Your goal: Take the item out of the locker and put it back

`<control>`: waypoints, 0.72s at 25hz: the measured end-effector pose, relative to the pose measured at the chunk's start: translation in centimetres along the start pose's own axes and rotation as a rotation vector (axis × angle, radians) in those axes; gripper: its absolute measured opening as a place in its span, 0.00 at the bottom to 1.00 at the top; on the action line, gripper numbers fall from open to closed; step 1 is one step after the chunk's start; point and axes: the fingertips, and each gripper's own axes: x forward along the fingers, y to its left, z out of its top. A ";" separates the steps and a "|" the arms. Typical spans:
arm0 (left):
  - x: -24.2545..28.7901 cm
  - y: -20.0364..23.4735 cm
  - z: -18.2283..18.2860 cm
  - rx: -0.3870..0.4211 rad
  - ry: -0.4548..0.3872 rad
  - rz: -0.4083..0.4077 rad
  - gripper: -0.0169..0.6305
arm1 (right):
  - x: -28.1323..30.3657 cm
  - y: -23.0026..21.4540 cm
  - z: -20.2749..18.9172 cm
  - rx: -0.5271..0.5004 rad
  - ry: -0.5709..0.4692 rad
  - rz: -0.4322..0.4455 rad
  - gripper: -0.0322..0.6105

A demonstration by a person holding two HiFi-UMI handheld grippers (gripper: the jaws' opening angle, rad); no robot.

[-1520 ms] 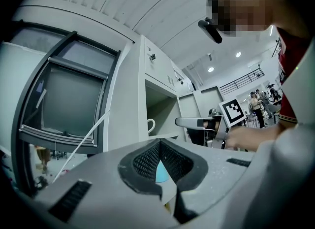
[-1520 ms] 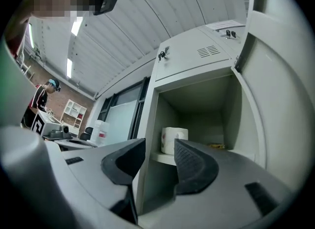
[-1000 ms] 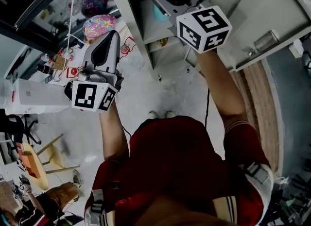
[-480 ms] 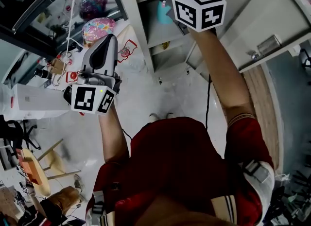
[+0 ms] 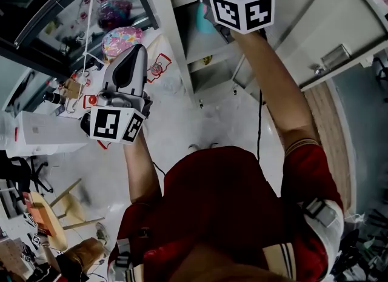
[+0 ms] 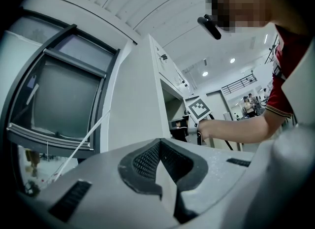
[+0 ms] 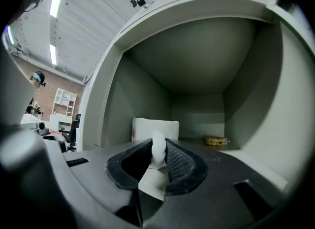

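Note:
In the right gripper view a white item (image 7: pixel 158 150) stands at the front of an open grey locker compartment (image 7: pixel 197 75). My right gripper (image 7: pixel 158 145) reaches into it and its jaws are closing, with both pads touching the item's rounded white edge. A wider white part (image 7: pixel 155 127) of it rises behind the fingertips. In the head view the right gripper's marker cube (image 5: pixel 241 5) is at the locker (image 5: pixel 176 38), and the fingertips are hidden inside. My left gripper (image 5: pixel 134 53) hangs outside, left of the locker, shut and empty.
A small yellow thing (image 7: pixel 215 140) lies at the compartment's back right. A teal object (image 5: pixel 204 21) sits on a lower shelf. The locker door (image 5: pixel 315 38) stands open on the right. A cluttered table (image 5: pixel 73 80) and a white box (image 5: pixel 42 132) lie left.
My right gripper has gone forward and up into the locker, so its cube now sits at the picture's top. The left gripper has hardly moved.

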 end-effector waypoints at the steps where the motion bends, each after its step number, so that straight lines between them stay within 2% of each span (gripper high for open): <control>1: 0.0 0.2 -0.1 0.000 0.001 0.000 0.04 | 0.1 -0.1 0.0 0.004 0.002 -0.001 0.16; 9: 0.2 0.3 -0.3 -0.004 0.005 -0.018 0.04 | 0.1 0.1 0.2 0.078 -0.017 0.019 0.12; 18: 0.1 0.0 -0.3 -0.015 -0.009 -0.033 0.04 | -0.9 0.3 0.3 0.095 -0.069 -0.033 0.11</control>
